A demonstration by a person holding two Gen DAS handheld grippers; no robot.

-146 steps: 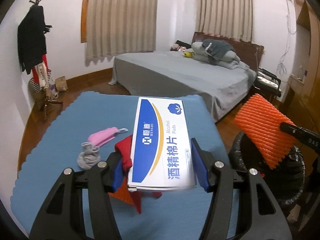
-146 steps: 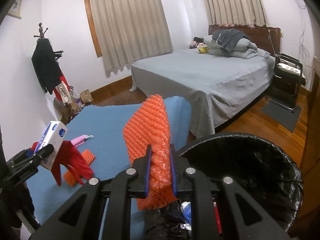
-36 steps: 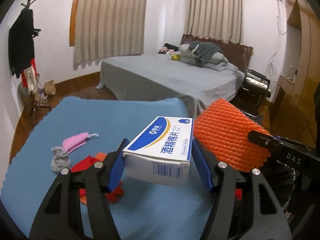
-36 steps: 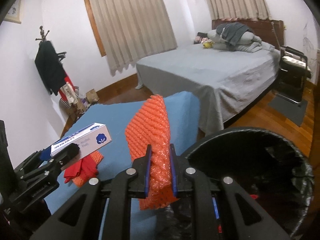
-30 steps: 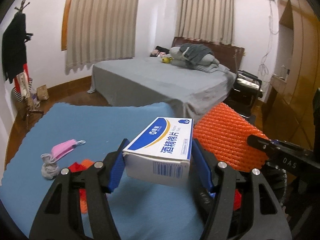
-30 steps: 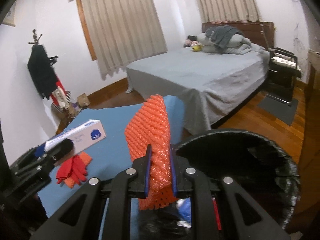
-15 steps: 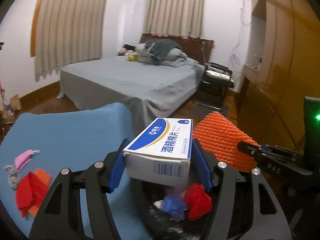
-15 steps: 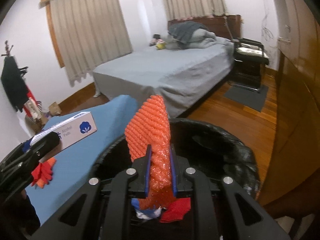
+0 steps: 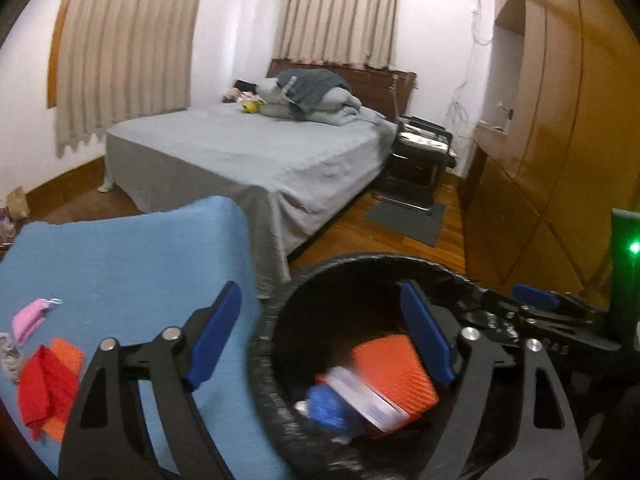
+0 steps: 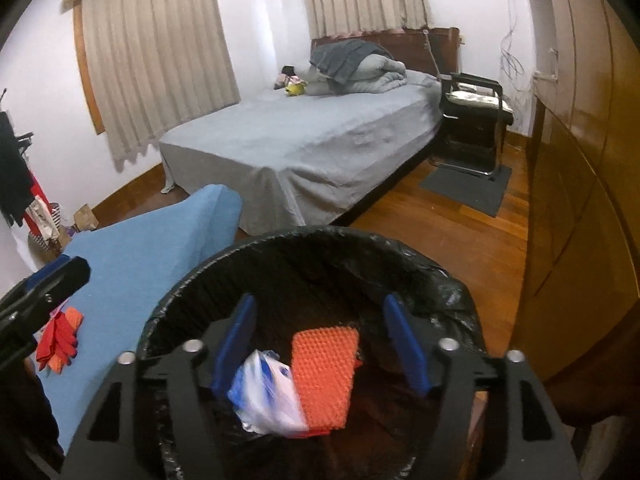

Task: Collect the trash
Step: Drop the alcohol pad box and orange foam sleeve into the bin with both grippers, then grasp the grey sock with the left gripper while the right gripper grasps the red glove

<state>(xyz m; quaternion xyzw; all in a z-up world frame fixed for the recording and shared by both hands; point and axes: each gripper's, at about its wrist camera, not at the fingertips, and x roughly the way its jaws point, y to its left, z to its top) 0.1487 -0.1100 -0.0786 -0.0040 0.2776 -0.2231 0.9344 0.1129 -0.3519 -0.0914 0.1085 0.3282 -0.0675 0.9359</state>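
Hovering over the round, black-lined bin (image 10: 304,256), you are holding both the left gripper (image 9: 320,332) and right gripper (image 10: 320,336) spread wide, gripping nothing. Inside, a ridged orange foam sheet (image 10: 324,376) and a white cardboard box (image 9: 366,398) are lying together.

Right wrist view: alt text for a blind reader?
The open right tool hangs over a black-lined trash bin holding an orange foam net and a blurred white-and-blue box. Left of the bin, a blue-covered table holds a red glove; a grey bed stands behind.
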